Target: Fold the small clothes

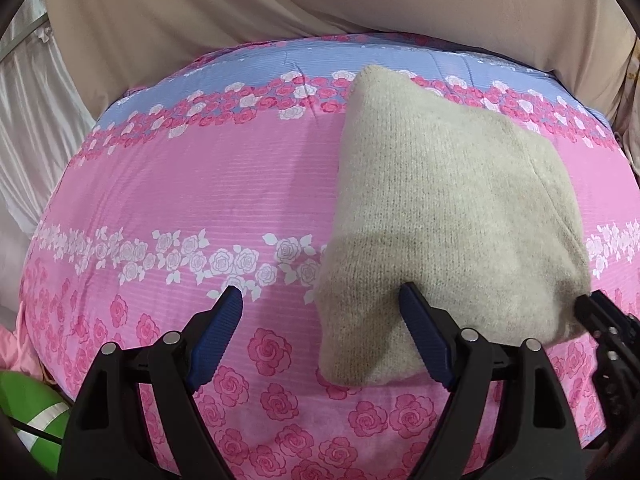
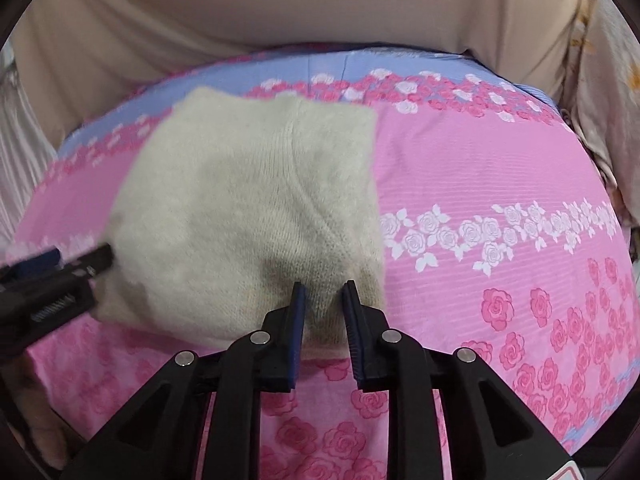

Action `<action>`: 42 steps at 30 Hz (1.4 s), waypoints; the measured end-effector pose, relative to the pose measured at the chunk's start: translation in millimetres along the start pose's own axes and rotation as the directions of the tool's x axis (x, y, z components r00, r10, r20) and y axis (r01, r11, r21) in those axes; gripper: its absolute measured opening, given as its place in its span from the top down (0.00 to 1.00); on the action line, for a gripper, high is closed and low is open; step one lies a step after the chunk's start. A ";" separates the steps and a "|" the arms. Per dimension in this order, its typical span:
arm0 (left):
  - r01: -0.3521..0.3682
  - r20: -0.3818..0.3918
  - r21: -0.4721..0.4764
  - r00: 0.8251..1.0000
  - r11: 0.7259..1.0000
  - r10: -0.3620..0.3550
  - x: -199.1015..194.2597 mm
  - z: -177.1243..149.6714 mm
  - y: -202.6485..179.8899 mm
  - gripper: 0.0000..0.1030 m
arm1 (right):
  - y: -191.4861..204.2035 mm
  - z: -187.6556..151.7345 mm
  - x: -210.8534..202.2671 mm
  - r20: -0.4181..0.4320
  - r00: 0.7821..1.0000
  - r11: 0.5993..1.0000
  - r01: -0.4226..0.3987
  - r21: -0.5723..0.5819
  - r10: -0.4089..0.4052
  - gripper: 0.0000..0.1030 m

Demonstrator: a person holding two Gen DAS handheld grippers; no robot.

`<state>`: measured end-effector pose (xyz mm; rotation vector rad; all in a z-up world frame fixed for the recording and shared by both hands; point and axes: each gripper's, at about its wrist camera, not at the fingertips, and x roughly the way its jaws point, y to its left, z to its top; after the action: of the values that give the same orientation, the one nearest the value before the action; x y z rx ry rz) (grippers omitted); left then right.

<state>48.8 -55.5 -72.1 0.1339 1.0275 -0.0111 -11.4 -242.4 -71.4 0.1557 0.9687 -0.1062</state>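
A folded beige knit garment (image 1: 440, 208) (image 2: 248, 208) lies on a pink bedspread with rose print (image 1: 200, 184) (image 2: 480, 168). My left gripper (image 1: 320, 292) stands wide open over the garment's near left corner: one blue pad hangs over the knit, the other over bare bedspread. In the right wrist view the left gripper (image 2: 80, 256) shows at the garment's left edge. My right gripper (image 2: 324, 288) has its jaws narrow, with the thick knit edge filling the gap between the pads at the near right corner. The right gripper (image 1: 596, 312) also shows in the left wrist view at that corner.
Beige draped cloth (image 1: 200, 8) (image 2: 280, 8) rises behind the bed's far edge. A pale curtain (image 1: 28, 120) hangs at the left. A green object (image 1: 28, 408) and pink cloth (image 1: 16, 344) lie past the bed's near left edge. A patterned cloth (image 2: 604, 92) hangs at the right.
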 end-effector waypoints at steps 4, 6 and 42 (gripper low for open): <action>0.014 0.011 0.005 1.000 1.000 -0.015 -7.6 1.2 -0.5 0.24 | -6.7 -4.1 -15.3 0.006 1.000 0.999 -0.018 0.049 0.018 0.79; 0.023 0.017 0.005 1.000 1.000 -0.023 -12.4 1.3 -1.1 0.24 | -8.7 -6.9 -19.7 0.006 1.000 0.998 -0.016 0.064 0.016 0.79; 0.270 -0.007 -0.191 0.961 0.944 -0.276 14.8 49.4 30.6 0.20 | -56.2 26.1 8.5 0.022 0.995 0.975 -0.097 0.201 0.095 0.40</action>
<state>100.8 -30.1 -56.4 -0.1829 1.0688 -0.1640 5.6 -302.5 -68.7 0.3878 0.9354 -0.1166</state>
